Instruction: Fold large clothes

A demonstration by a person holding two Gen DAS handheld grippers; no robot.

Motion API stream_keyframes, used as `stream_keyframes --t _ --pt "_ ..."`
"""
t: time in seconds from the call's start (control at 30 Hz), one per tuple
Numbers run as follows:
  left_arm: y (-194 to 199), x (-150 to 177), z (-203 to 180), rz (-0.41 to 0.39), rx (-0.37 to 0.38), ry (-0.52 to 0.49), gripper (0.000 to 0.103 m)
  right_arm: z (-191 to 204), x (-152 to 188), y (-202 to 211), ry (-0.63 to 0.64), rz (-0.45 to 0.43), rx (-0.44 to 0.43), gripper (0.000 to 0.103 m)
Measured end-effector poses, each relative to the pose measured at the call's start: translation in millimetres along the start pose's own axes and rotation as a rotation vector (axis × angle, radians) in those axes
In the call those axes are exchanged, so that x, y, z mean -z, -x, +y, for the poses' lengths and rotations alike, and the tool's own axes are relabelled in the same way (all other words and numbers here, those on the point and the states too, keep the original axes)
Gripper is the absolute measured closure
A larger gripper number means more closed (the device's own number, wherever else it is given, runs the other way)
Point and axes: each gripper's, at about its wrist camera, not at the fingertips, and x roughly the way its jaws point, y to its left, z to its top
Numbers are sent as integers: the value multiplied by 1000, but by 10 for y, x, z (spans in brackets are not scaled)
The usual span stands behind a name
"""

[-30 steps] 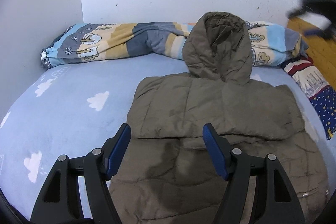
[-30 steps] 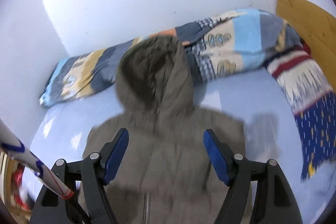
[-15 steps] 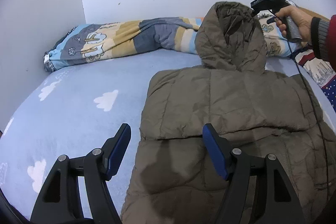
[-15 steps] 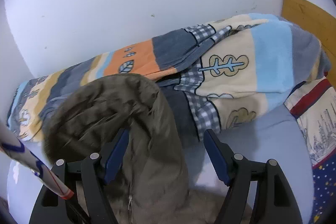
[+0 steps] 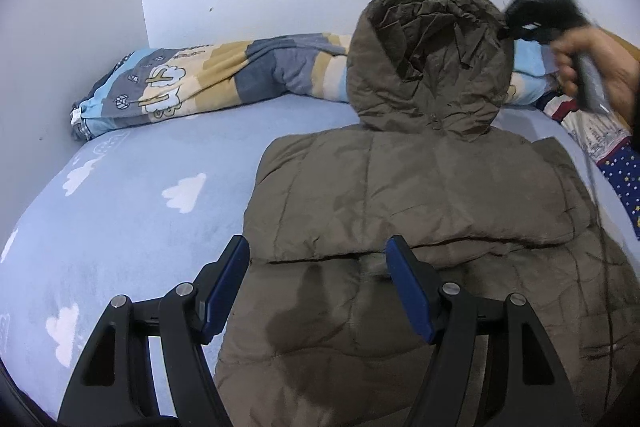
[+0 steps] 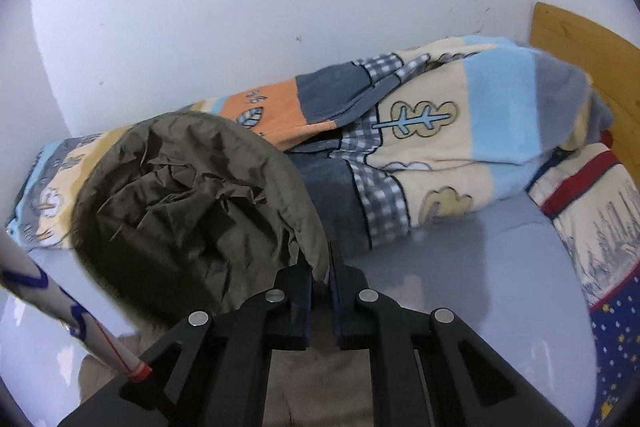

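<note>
The right gripper [image 6: 320, 273] has just closed, pinching the olive jacket's hood [image 6: 192, 203] edge; the left gripper [image 5: 318, 283] hovers spread above the jacket [image 5: 420, 219] on the bed [image 5: 132, 211].

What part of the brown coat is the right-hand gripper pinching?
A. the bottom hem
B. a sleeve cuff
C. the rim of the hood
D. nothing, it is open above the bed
C: the right gripper has its jaws shut on the rim of the hood of the coat.
</note>
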Motion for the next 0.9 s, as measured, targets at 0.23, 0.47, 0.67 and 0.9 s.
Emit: stream_keyframes --t 0.23,0.47,0.67,0.9 --pt "200 -119 99 -16 24 66 33 -30 782 1084 35 -37 -77 96" --pt "249 -231 174 -27 23 108 33 -238 1841 1183 47 74 -18 96" --pt "166 -300 122 5 81 113 33 -429 2237 559 -16 188 31 95" --pt "47 -343 76 19 112 95 33 -506 2147 658 -56 234 10 72"
